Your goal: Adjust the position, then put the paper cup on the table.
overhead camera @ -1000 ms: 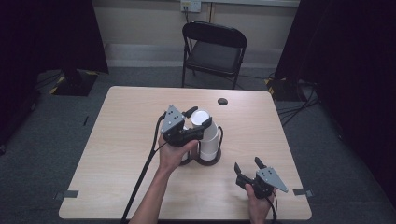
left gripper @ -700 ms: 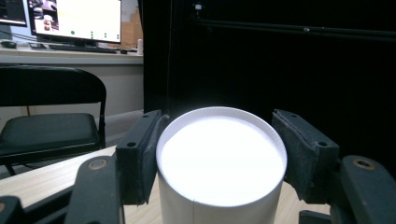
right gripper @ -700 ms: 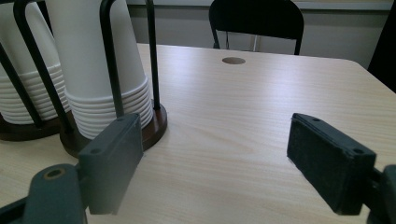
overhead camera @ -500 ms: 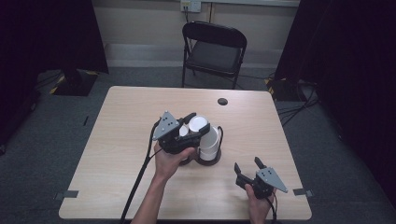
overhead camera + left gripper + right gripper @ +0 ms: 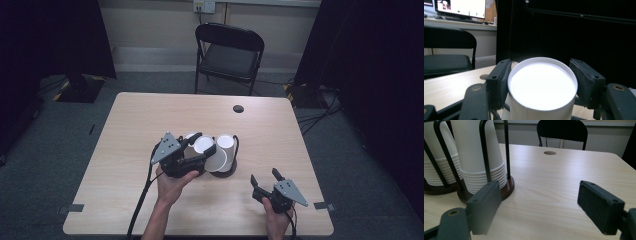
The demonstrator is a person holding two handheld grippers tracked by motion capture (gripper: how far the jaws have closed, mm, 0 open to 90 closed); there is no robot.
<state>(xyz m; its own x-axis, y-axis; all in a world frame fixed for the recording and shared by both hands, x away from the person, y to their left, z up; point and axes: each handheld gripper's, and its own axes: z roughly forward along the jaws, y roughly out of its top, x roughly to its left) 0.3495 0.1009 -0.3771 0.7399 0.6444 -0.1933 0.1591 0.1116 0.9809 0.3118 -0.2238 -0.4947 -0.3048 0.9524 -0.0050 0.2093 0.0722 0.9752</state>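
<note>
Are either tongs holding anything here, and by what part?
Left tongs straddle a white cup's closed end by its sides; contact cannot be told. Right tongs hold nothing.

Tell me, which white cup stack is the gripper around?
The left stack: the left gripper has its jaws either side of its top cup. The right stack stands free.

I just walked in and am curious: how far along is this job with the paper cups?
Early, it seems. The cup stacks sit in their holder, and no separate cup stands on the table. In hand: the left claw brackets the top cup, one pad touching. Left: pulling it free; the right claw waits open.
</note>
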